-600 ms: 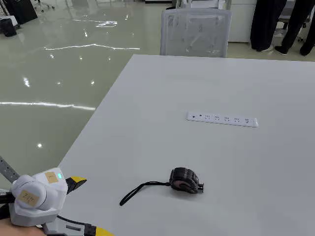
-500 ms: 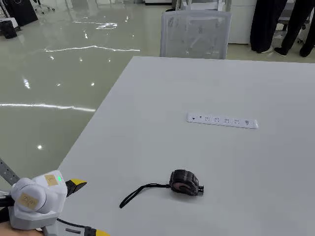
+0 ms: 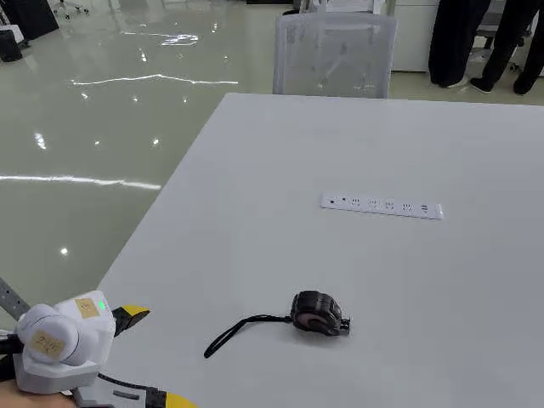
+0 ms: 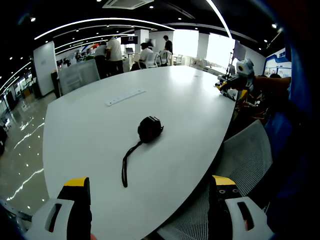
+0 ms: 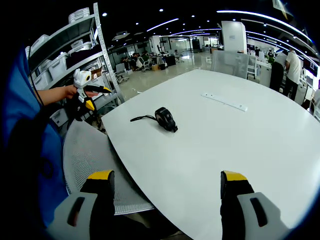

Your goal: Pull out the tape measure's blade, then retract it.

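While tape measure [image 3: 319, 313] sat lower centre of frame on table [image 3: 255, 170], blade in, you held left gripper [image 4: 150, 200] and right gripper [image 5: 167, 177] wide, empty, well apart from it. Step: approach. Next likely needed pinning case, pinching blade tip.

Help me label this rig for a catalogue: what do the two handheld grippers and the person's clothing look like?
The left gripper and right gripper match: white plastic bodies with slotted bases, each carrying two black jaws capped with yellow tips. The person wears a blue top, seen at the edge of the right gripper view.
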`<state>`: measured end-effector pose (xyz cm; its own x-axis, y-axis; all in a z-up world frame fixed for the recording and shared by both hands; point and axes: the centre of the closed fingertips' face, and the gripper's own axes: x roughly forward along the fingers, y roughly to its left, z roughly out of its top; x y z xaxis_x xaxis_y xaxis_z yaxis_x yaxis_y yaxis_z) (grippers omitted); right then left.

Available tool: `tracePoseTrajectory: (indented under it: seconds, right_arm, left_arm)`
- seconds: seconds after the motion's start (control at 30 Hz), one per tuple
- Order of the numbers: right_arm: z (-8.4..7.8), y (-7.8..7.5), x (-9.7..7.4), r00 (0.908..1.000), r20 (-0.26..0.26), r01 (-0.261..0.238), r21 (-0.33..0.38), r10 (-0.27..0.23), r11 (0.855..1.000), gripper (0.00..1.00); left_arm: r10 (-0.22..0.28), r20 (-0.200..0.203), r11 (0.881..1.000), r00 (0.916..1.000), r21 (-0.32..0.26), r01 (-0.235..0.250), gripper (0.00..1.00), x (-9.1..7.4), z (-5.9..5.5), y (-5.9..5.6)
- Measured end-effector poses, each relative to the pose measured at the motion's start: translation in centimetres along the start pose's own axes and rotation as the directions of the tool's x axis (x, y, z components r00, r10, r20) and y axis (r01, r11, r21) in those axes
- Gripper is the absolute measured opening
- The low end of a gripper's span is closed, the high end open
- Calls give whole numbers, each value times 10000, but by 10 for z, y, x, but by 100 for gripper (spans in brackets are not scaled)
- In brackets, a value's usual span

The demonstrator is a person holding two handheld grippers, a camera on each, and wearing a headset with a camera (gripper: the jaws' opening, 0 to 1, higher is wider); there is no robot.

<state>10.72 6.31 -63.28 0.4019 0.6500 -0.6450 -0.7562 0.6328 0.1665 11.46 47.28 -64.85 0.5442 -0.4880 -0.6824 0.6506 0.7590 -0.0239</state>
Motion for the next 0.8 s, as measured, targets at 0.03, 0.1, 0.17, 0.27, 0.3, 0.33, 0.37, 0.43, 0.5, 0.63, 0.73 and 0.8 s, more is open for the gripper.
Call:
tracePoseTrajectory:
  seconds: [0.03, 0.1, 0.17, 0.27, 0.3, 0.33, 0.37, 0.43, 0.5, 0.63, 0.73, 0.8]
  right_arm:
    - [1, 0, 0, 10000, -4, 21, 10, -21, 10000, 84]
    - [3, 1, -1, 10000, -19, 84, 77, -83, 9999, 84]
    - [6, 2, -3, 9999, -27, 155, 120, -154, 9998, 84]
    - [7, 4, -5, 9997, 18, 249, 294, -250, 9993, 84]
    - [6, 5, -5, 9997, 15, 260, 327, -261, 9991, 84]
    - [5, 6, -5, 9997, 11, 263, 350, -263, 9990, 84]
    - [4, 8, -4, 9997, 9, 246, 375, -247, 9990, 84]
    - [3, 10, -3, 9998, 8, 206, 378, -207, 9991, 84]
    - [3, 10, -3, 9998, 52, 205, 367, -207, 9991, 84]
    - [1, 5, -2, 9996, 121, 248, 319, -252, 9992, 84]
    - [0, 3, -2, 9996, 110, 243, 350, -247, 9991, 84]
    - [2, 3, -1, 9997, 100, 225, 266, -227, 9994, 83]
  left_arm:
    - [-41, 4, 10000, 10000, 21, 41, 95, 1, 0, 0]
    - [-114, 8, 9999, 9999, 55, 114, 95, 1, 1, 2]
    - [-174, 18, 9998, 9998, 75, 174, 95, 1, 2, 3]
    - [-297, 17, 9995, 9996, 141, 297, 95, 1, 3, 3]
    - [-305, 0, 9994, 9995, 158, 305, 95, 1, 3, 4]
    - [-320, -8, 9993, 9995, 169, 320, 95, 0, 3, 4]
    - [-316, -4, 9994, 9995, 148, 316, 95, 0, 3, 4]
    - [-291, -14, 9995, 9996, 108, 292, 95, -2, 3, 3]
    - [-276, -28, 9995, 9996, 140, 276, 95, -3, 3, 2]
    - [-219, -17, 9995, 9998, 237, 219, 95, -3, 2, 3]
    - [-154, -29, 9997, 9999, 179, 155, 95, -4, 3, 4]
    - [-171, 88, 9997, 9998, 167, 169, 95, -5, 9, 4]
